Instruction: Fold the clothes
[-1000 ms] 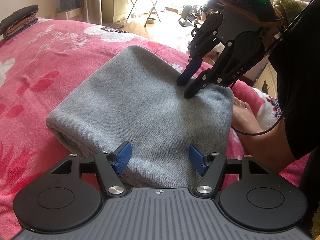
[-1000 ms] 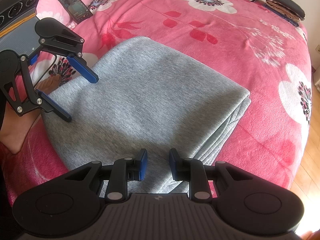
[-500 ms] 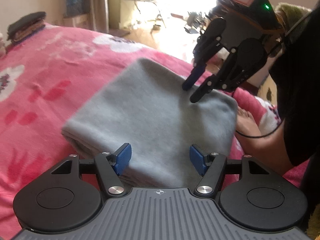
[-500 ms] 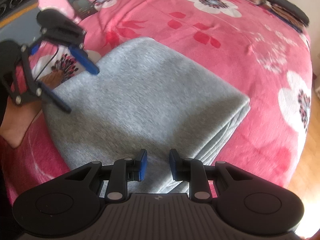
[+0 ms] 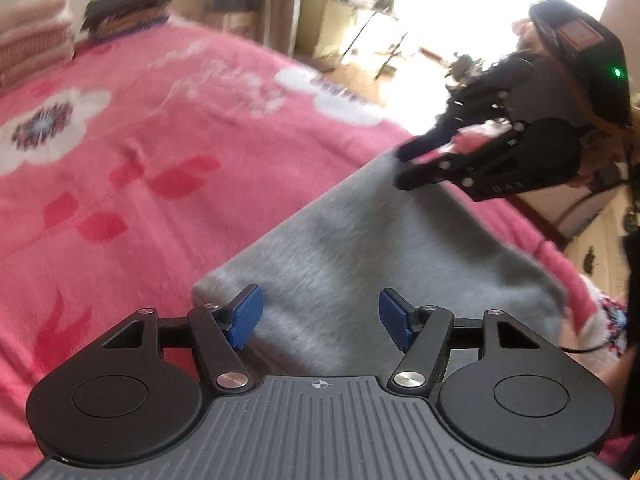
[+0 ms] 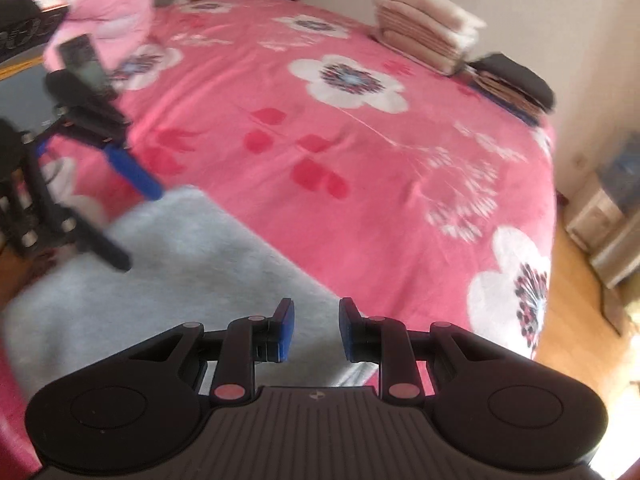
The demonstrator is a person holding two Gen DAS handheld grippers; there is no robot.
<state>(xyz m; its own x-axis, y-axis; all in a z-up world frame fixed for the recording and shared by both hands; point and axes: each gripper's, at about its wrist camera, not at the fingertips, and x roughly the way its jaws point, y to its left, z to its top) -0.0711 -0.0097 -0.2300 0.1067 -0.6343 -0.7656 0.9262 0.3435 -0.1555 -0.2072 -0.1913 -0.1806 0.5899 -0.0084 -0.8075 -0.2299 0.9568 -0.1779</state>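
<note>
left claw [image 5: 320,316] wide, over grey garment [image 5: 360,256] | right claw [image 6: 316,330] narrow gap, empty, above garment edge

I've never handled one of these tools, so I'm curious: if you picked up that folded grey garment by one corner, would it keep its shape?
Probably not. The grey garment looks like soft knit lying in loose layers on the pink bedspread, so a lifted corner would likely droop and the fold open. It seems light. Its fuzzy surface should grip rather than slip.

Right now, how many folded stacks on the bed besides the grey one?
2: beige stack at the bed's far edge, dark stack right beside it. More may lie out of view.
</note>
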